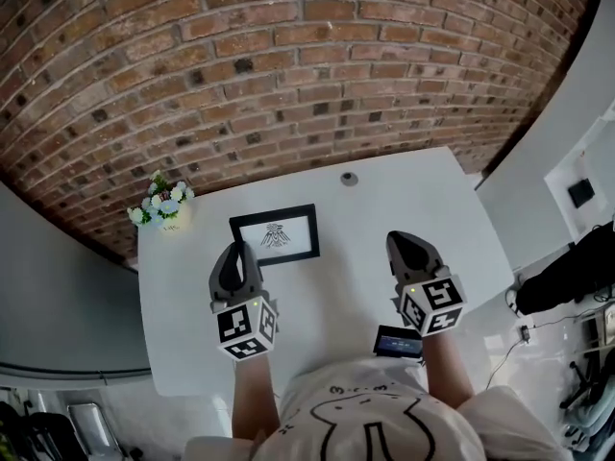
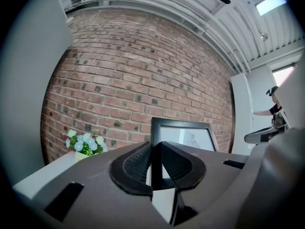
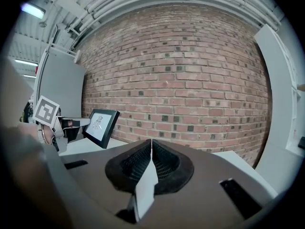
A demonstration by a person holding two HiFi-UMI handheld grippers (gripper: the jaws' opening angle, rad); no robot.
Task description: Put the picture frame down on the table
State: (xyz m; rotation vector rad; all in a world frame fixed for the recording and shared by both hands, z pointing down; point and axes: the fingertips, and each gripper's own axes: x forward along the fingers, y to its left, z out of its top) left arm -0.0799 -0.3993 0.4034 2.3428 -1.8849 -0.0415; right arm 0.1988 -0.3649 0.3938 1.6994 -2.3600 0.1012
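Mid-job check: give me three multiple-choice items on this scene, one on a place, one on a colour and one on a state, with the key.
1. Where on the table does the flower pot stand?
A. at the far left corner
B. at the near right edge
C. in the middle

2. What colour is the border of the picture frame?
A. white
B. black
C. red

3. What is the state of the left tool?
A. open, with nothing between its jaws
B. shut on the side edge of the picture frame
C. out of every view

Key:
1 A: in the head view the flowers sit at the table's far left corner.
2 B: a black border surrounds the white print.
3 B: in the left gripper view the frame's black edge stands clamped between the two pads.
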